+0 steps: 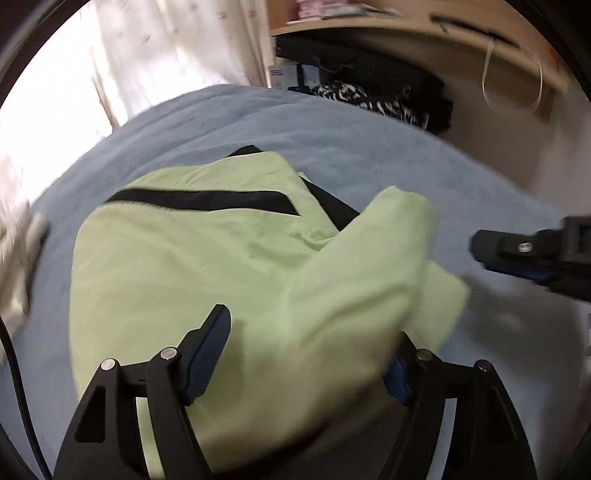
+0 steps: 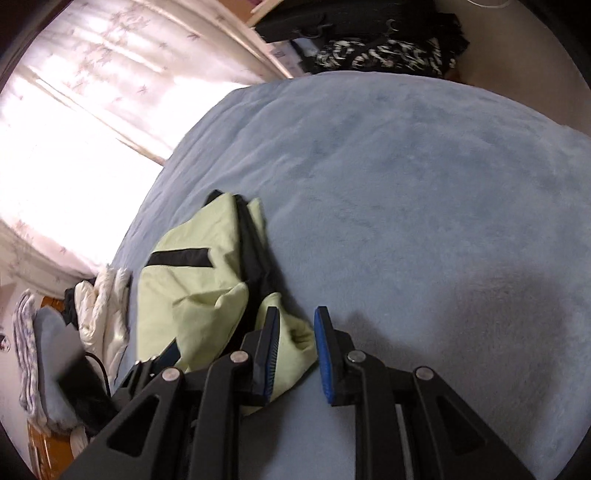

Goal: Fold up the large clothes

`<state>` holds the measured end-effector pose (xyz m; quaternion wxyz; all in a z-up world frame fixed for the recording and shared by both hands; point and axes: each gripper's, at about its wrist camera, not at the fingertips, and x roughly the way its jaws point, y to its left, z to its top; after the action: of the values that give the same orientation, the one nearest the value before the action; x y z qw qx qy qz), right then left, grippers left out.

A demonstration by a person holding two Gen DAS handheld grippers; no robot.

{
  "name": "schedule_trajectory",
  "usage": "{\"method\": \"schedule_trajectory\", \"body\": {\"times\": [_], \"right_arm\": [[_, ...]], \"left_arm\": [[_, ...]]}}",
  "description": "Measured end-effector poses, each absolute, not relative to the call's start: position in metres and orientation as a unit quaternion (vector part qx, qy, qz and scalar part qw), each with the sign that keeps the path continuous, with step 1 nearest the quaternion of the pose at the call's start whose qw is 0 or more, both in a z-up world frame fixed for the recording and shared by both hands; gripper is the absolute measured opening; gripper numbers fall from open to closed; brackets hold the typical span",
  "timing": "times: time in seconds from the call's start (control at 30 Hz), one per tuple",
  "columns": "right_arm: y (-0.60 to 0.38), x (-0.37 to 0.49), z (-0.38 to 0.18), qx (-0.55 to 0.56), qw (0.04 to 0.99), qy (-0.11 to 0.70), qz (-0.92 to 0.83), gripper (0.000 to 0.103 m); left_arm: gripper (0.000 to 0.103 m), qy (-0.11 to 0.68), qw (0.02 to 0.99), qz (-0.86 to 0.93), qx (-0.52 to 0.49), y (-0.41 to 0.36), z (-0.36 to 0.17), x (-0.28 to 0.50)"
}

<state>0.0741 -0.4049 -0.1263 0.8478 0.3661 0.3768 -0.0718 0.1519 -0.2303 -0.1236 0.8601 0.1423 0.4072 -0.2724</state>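
Note:
A light green jacket (image 1: 192, 258) with a black stripe and black lining lies partly folded on a blue-grey blanket (image 1: 332, 133). My left gripper (image 1: 310, 350) is open wide just above it, with a fold of green cloth draped between the fingers and hiding the right fingertip. In the right wrist view the jacket (image 2: 184, 288) lies to the left. My right gripper (image 2: 297, 325) is open with a narrow gap and holds nothing, hovering over the jacket's lower right corner. The right gripper also shows at the right edge of the left wrist view (image 1: 480, 243).
The blanket (image 2: 406, 184) covers a bed. A pile of white and grey clothes (image 2: 99, 310) lies at the bed's left edge. A curtained window (image 2: 74, 129) is on the left. Dark bags and patterned cloth (image 1: 369, 92) sit under a wooden shelf (image 1: 406, 26) beyond the bed.

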Motion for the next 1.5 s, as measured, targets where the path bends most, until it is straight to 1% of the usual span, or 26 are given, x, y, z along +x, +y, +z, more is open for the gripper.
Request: {"method": "schedule_trajectory", "body": {"times": [0.1,0.17,0.23,0.27,0.3,0.4,0.43,0.53,0.67,0.87,0.9,1.07,1.1,1.13,1.17,1.27,1.3,1.33,1.43,1.5], "right_arm": [[-0.401,0.078,-0.11,0.35,0.86,0.366,-0.058,0.02],[-0.397,0.083,-0.096,0.342,0.866,0.362,-0.045,0.024],[-0.394,0.09,-0.084,0.34,0.869,0.359,-0.031,0.032],[-0.393,0.094,-0.077,0.339,0.869,0.36,-0.022,0.034],[-0.391,0.099,-0.071,0.34,0.869,0.36,-0.015,0.038],[-0.388,0.119,-0.065,0.344,0.861,0.375,0.017,0.056],[-0.387,0.132,-0.069,0.346,0.852,0.393,0.025,0.058],[-0.385,0.161,-0.09,0.338,0.828,0.447,0.025,0.058],[-0.383,0.197,-0.127,0.331,0.79,0.515,0.037,0.057],[-0.384,0.218,-0.153,0.313,0.769,0.556,0.033,0.057],[-0.383,0.219,-0.155,0.306,0.769,0.56,0.032,0.056],[-0.386,0.225,-0.168,0.307,0.762,0.566,0.067,0.055],[-0.386,0.226,-0.168,0.315,0.759,0.563,0.083,0.05],[-0.385,0.228,-0.17,0.328,0.751,0.563,0.107,0.032],[-0.383,0.23,-0.174,0.341,0.739,0.567,0.129,0.026],[-0.375,0.236,-0.18,0.312,0.749,0.573,0.119,0.025],[-0.375,0.238,-0.183,0.312,0.75,0.571,0.116,0.021],[-0.377,0.238,-0.183,0.313,0.756,0.564,0.109,0.015],[-0.376,0.231,-0.173,0.293,0.781,0.542,0.103,0.007],[-0.378,0.214,-0.15,0.275,0.811,0.507,0.098,0.005]], "left_arm": [[0.073,0.417,0.861,-0.276,0.089,-0.192,-0.101,0.142],[0.075,0.418,0.867,-0.267,0.051,-0.163,-0.087,0.135],[0.076,0.42,0.874,-0.243,0.028,-0.138,-0.079,0.139],[0.076,0.423,0.876,-0.232,0.017,-0.134,-0.079,0.135],[0.076,0.43,0.877,-0.217,0.0,-0.114,-0.08,0.136],[0.076,0.456,0.875,-0.16,-0.02,-0.084,-0.093,0.152],[0.076,0.467,0.872,-0.147,-0.023,-0.078,-0.099,0.157],[0.076,0.491,0.859,-0.141,-0.04,-0.062,-0.116,0.168],[0.076,0.503,0.849,-0.154,-0.05,-0.062,-0.138,0.181],[0.077,0.52,0.833,-0.178,-0.06,-0.068,-0.154,0.192],[0.077,0.52,0.833,-0.18,-0.057,-0.072,-0.156,0.192],[0.078,0.526,0.827,-0.188,-0.061,-0.078,-0.167,0.197],[0.078,0.529,0.824,-0.19,-0.071,-0.076,-0.169,0.197],[0.078,0.531,0.822,-0.19,-0.078,-0.075,-0.171,0.198],[0.078,0.533,0.819,-0.191,-0.085,-0.074,-0.172,0.199],[0.079,0.535,0.818,-0.191,-0.088,-0.074,-0.175,0.201],[0.079,0.535,0.819,-0.19,-0.087,-0.074,-0.175,0.201],[0.079,0.534,0.82,-0.188,-0.084,-0.076,-0.175,0.2],[0.077,0.535,0.822,-0.182,-0.067,-0.08,-0.169,0.198],[0.075,0.536,0.823,-0.182,-0.053,-0.085,-0.163,0.194]]}}
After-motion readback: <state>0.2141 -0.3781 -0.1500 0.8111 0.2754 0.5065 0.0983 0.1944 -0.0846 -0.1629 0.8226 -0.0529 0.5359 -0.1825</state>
